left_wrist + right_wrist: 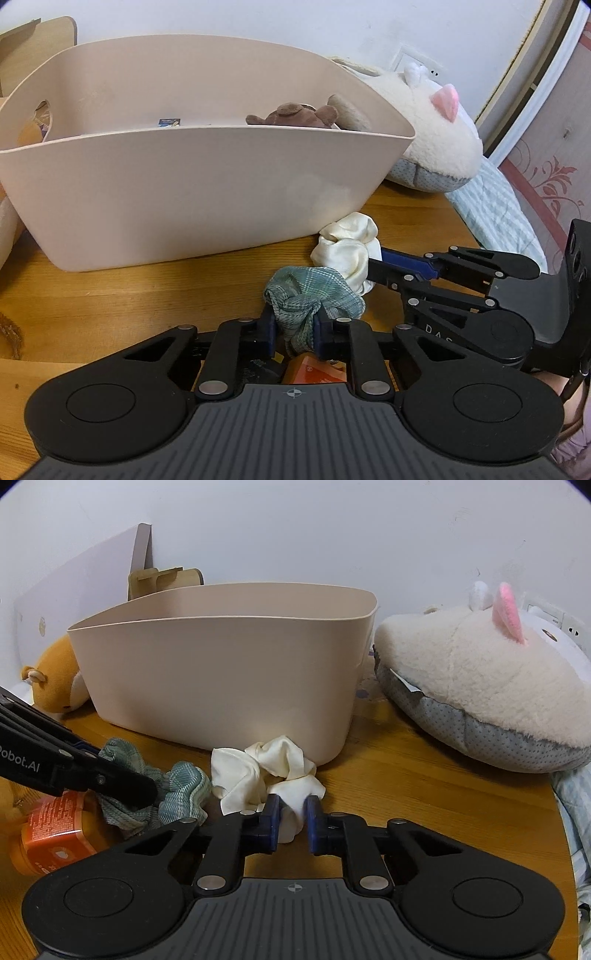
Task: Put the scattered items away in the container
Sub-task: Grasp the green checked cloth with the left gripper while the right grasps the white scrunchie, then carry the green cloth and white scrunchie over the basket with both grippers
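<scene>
The left gripper (294,328) sits low over the table with its blue-padded fingers (268,326) closed in on green fabric pinched between them. The right gripper (291,821) is level beside it, jaws narrowed onto white cloth (a fold fills the gap between the pads). From the left wrist view, the right gripper (373,267) reaches in from the right, its linkage arms angled toward the left one.

In the left wrist view the tub (177,192) fills the upper left w/ a teddy (295,115) in it, two scrunchies (314,302) below-right in front, big plush (436,129) upper right.
</scene>
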`<state>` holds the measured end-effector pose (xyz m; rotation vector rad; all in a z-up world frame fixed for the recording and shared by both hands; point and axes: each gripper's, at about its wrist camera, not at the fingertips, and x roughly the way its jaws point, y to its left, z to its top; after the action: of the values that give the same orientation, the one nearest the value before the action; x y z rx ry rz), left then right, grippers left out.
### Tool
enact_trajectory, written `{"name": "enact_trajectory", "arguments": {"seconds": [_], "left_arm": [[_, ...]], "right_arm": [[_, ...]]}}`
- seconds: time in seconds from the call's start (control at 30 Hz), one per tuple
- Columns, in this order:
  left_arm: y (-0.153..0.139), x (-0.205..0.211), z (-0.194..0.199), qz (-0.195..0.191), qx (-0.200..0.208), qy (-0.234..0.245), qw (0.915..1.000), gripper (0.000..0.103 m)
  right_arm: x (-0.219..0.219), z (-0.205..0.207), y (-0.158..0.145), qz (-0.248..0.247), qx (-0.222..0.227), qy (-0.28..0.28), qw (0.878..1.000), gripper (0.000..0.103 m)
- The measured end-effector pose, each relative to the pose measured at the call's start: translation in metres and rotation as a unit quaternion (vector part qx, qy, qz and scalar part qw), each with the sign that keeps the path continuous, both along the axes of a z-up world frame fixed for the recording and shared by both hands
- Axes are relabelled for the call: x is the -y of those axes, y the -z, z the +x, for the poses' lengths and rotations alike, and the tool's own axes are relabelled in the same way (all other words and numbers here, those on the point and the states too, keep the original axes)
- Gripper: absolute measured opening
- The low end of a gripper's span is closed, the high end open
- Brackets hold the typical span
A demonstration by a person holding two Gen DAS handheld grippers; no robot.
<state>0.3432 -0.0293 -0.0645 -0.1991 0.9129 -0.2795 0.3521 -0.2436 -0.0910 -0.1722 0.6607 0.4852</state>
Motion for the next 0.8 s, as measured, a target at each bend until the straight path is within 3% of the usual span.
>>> {"name": "enact_trajectory", "arguments": {"seconds": [0.43,0.8], "left_arm": [[0.0,-0.004,0.0,-0.004,0.001,0.0,1.0,0.018],[-0.007,0.0,-0.008,-0.002,0.01,0.006,0.9999,0.013]], "right_arm": [[-0.002,-0.003,-0.001,-0.013,0.006,-0.014,1.0,0.004],[0.001,-0.017,-0.01,-0.017,0.03,-0.021,0.999,0.002]]}}
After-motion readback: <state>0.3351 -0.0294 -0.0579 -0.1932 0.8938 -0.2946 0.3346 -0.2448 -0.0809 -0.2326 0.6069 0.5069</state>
